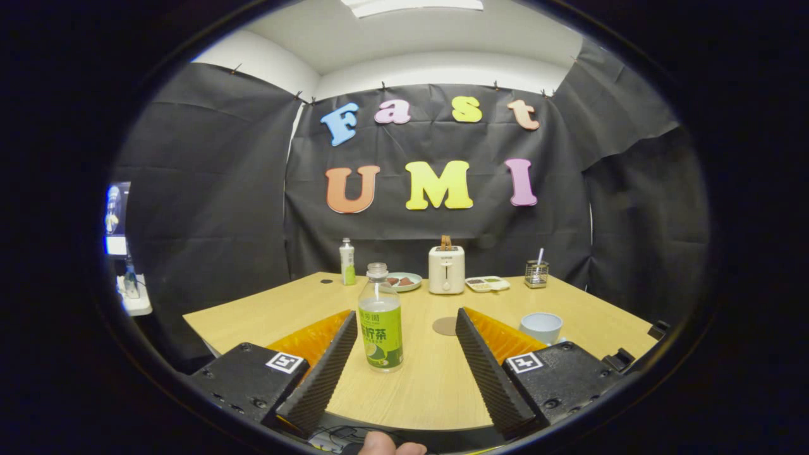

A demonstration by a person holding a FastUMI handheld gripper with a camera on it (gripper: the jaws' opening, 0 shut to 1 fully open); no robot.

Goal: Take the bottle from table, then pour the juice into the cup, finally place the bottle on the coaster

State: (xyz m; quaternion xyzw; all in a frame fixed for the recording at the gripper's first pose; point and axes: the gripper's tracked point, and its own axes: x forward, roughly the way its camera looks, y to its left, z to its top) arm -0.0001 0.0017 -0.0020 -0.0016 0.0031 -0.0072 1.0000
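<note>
Gripper: the gripper (404, 335) is hovering low over the near edge of the table (430, 385), its 2 fingers (325, 370) spread wide apart and gripping nothing.
Bottle: the bottle (380, 319) is standing upright on the table between the 2 fingers, nearer the left one, touching neither; it is showing a green label and a pale cap.
Coaster: the coaster (445, 326) is lying flat beyond the bottle, just ahead of the right finger.
Cup: the cup (541, 327) is sitting upright beyond the right finger, well apart from the bottle.
Far edge: a second bottle (347, 261), a plate (404, 281), a toaster (446, 269), a divided tray (487, 284) and a wire holder (536, 273) are lining the table's far side.
Person: a fingertip (382, 444) is showing below the table edge.
</note>
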